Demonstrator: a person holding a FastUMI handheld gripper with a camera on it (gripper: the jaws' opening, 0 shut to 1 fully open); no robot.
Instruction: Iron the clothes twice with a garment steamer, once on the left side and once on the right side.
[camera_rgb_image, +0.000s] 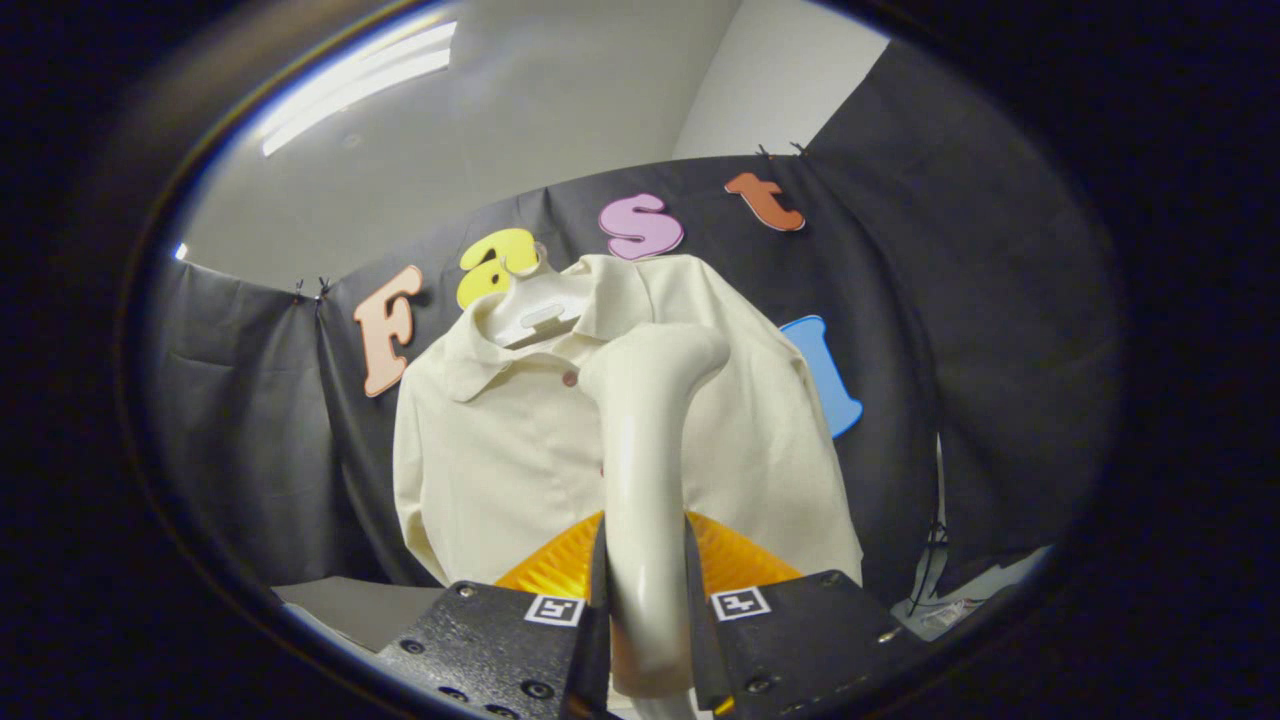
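This is looking like a staged recording booth inside a plain room, not a home. A black cloth wall (250, 400) is hanging clipped along its top edge, with bare white room walls (560, 100) and a long ceiling light (350, 85) showing above it. A cream collared button shirt (500, 450) is hanging against the cloth on a white hanger (535, 310).

A: What's covered on the shirt (500, 450)?

B: Steamer (645, 480) stands in front of its button line, centre front hidden. Hem drops behind the orange part (560, 570) & finger blocks.

A: Gripper (645, 640)?

B: Fingers (598, 600) clamp the steamer handle; tips cut off at bottom, handle's lower end too. Steamer's face points away, can't see it.

A: Hanger (535, 310)?

B: Mostly inside the collar.
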